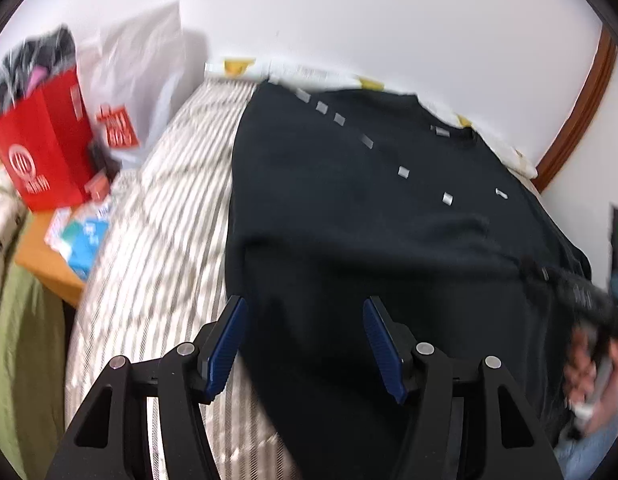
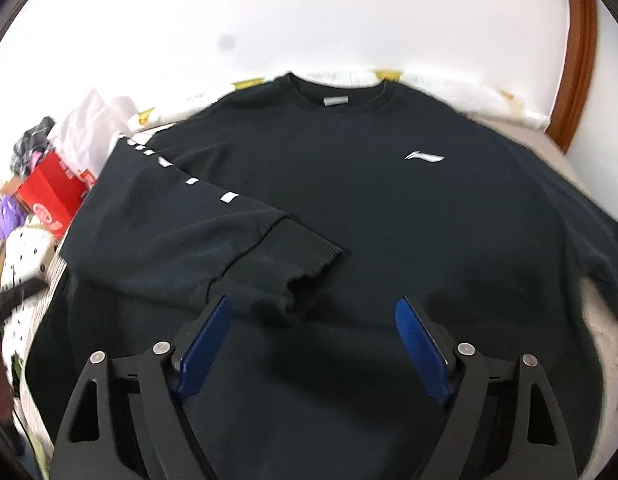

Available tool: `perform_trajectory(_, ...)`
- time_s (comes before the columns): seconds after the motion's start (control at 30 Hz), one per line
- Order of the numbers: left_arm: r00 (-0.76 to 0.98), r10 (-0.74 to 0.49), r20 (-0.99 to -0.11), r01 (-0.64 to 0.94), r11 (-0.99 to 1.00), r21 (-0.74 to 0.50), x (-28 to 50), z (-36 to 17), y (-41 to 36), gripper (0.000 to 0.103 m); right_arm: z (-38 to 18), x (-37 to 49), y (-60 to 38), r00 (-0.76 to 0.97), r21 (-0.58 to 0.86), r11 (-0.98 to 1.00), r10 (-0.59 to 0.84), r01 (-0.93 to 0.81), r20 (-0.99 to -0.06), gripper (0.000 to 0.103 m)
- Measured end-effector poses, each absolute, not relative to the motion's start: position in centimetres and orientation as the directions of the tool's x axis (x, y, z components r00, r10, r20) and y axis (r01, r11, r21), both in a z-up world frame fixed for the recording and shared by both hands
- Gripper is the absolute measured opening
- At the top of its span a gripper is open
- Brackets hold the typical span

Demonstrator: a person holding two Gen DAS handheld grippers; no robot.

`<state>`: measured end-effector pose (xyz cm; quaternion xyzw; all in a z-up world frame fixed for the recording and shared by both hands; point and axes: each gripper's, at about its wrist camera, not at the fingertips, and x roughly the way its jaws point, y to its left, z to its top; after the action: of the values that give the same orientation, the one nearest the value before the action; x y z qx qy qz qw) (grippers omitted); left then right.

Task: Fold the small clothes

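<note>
A black sweatshirt (image 2: 389, 208) with a white chest logo lies face up on the bed. Its left sleeve (image 2: 181, 232), marked with white dashes, is folded across the chest, cuff near the middle. My right gripper (image 2: 313, 312) is open and empty, just above the lower front of the sweatshirt, close to the cuff. In the left wrist view the sweatshirt (image 1: 369, 220) fills the middle. My left gripper (image 1: 305, 312) is open and empty above its left edge. The right gripper (image 1: 585, 300) and the hand holding it show blurred at the right edge.
The bed has a striped cover (image 1: 161, 208). A red bag (image 1: 45, 148) and a white plastic bag (image 1: 137, 72) stand at the left, with a wooden side table (image 1: 45, 260) holding small boxes. Green cloth (image 1: 21, 344) hangs at the far left. A white wall is behind.
</note>
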<state>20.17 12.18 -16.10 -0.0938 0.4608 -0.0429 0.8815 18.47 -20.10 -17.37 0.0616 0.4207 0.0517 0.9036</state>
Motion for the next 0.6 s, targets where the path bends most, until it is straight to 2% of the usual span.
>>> perform_trajectory(0.13, 0.552, -0.210, -0.807, 0.008, 0.969, -0.246, 19.5, -18.0, 12.8, 0.058, -19.4, 22.0, -20.1, 0.587, 0.239, 0.971, 0.189, 0.008, -0.787, 0.080)
perform_trajectory(0.2, 0.548, -0.219, -0.807, 0.016, 0.968, -0.252, 19.2, -18.7, 12.7, 0.059, -20.3, 23.3, -20.1, 0.569, 0.233, 0.972, 0.168, 0.042, -0.805, 0.073)
perform_trajectory(0.3, 0.565, -0.204, -0.799, 0.038, 0.974, -0.222, 19.1, -19.1, 12.1, 0.062, -20.4, 24.2, -19.2, 0.617, 0.173, 0.983, 0.095, 0.067, -0.781, 0.055)
perform_trajectory(0.33, 0.568, -0.199, -0.798, 0.042, 0.976, -0.213, 19.1, -19.1, 12.0, 0.063, -20.4, 24.5, -18.7, 0.618, 0.169, 0.984, 0.105, 0.047, -0.779, 0.046)
perform_trajectory(0.4, 0.571, -0.178, -0.801, 0.037, 0.981, -0.191, 19.0, -19.0, 11.5, 0.064, -20.3, 24.9, -17.5, 0.640, 0.116, 0.993, 0.083, 0.009, -0.764, 0.023)
perform_trajectory(0.43, 0.573, -0.160, -0.804, 0.034, 0.985, -0.172, 19.1, -19.0, 11.2, 0.065, -20.1, 25.0, -17.0, 0.650, 0.091, 0.996, 0.082, -0.020, -0.756, 0.006)
perform_trajectory(0.5, 0.574, -0.134, -0.807, 0.031, 0.989, -0.142, 19.2, -19.1, 10.5, 0.065, -19.4, 25.0, -16.9, 0.656, 0.083, 0.995, 0.097, -0.051, -0.749, 0.006)
perform_trajectory(0.6, 0.575, -0.109, -0.811, 0.030, 0.993, -0.112, 19.3, -19.0, 10.1, 0.065, -16.9, 23.9, -18.6, 0.711, 0.134, 0.988, 0.150, -0.079, -0.687, 0.006)
